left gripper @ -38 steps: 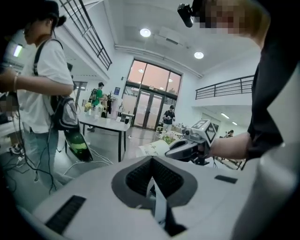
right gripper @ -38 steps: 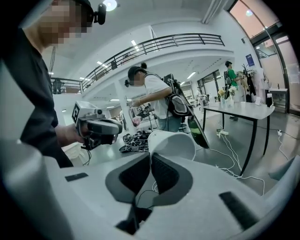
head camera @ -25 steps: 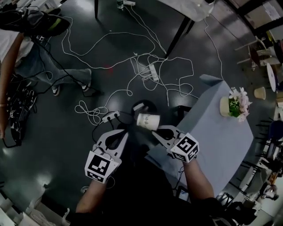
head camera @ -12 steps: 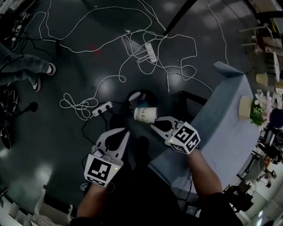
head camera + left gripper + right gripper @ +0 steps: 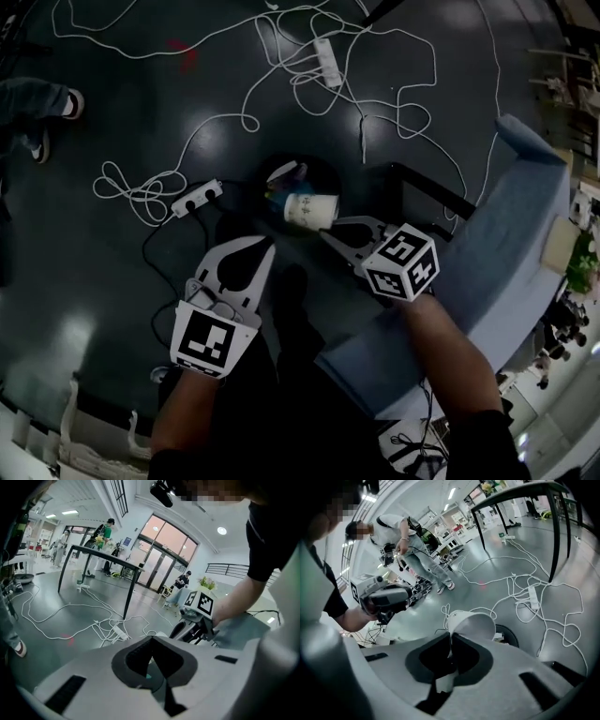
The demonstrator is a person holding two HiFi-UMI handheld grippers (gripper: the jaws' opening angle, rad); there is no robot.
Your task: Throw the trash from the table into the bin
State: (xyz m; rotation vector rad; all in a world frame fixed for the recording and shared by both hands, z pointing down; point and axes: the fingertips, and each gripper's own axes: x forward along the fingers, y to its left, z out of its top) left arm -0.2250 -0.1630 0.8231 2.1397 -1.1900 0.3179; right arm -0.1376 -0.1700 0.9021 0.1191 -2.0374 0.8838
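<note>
The paper cup (image 5: 310,209) is white with a little faint print on its side. It is tipped over sideways, base pointing away from the table (image 5: 525,234), and its rim wall is pinched in the right claw (image 5: 326,232). It hangs in the air over the near edge of the bin (image 5: 323,176). The bin is dark and round and stands on the floor close by the table's corner, with a white scrap and some coloured bits visible inside. The table is draped in a pale grey-blue cloth.
</note>
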